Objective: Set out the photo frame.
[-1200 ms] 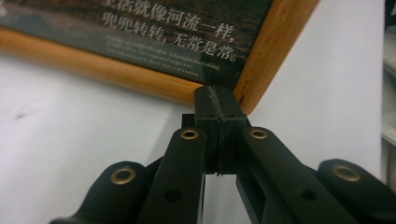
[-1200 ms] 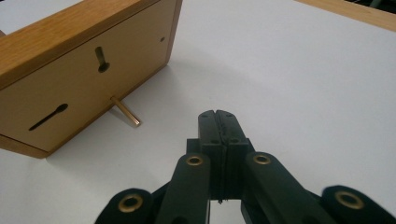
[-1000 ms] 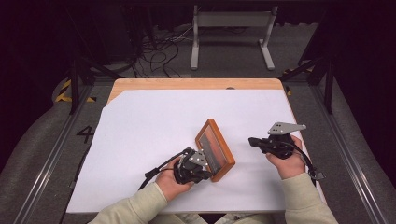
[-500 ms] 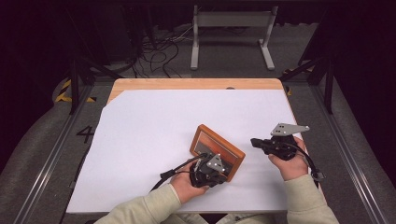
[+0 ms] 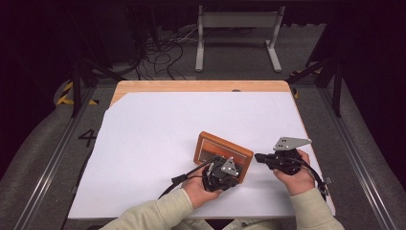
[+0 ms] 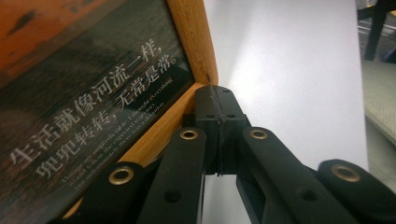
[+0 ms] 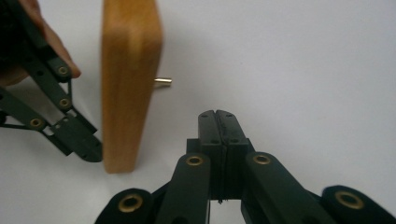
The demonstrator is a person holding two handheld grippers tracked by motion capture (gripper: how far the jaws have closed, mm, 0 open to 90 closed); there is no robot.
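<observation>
- Wooden-framed rectangular picture with a dark print and white lettering (image 5: 222, 154): propped up on the white table sheet (image 5: 158, 129), at 5 o'clock from its centre, smooth light-oak edge.
- Left gripper (image 6: 218, 100): black jaws closed empty, tips pressed against the frame's corner, apparently steadying it.
- Right gripper (image 7: 218, 122): jaws closed empty, at the frame's 3 o'clock, waiting near a small brass peg (image 7: 163, 81).

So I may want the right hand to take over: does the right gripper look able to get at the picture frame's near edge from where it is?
Probably yes. The right gripper, shut, sits just beside the picture frame, with bare white table between them.
</observation>
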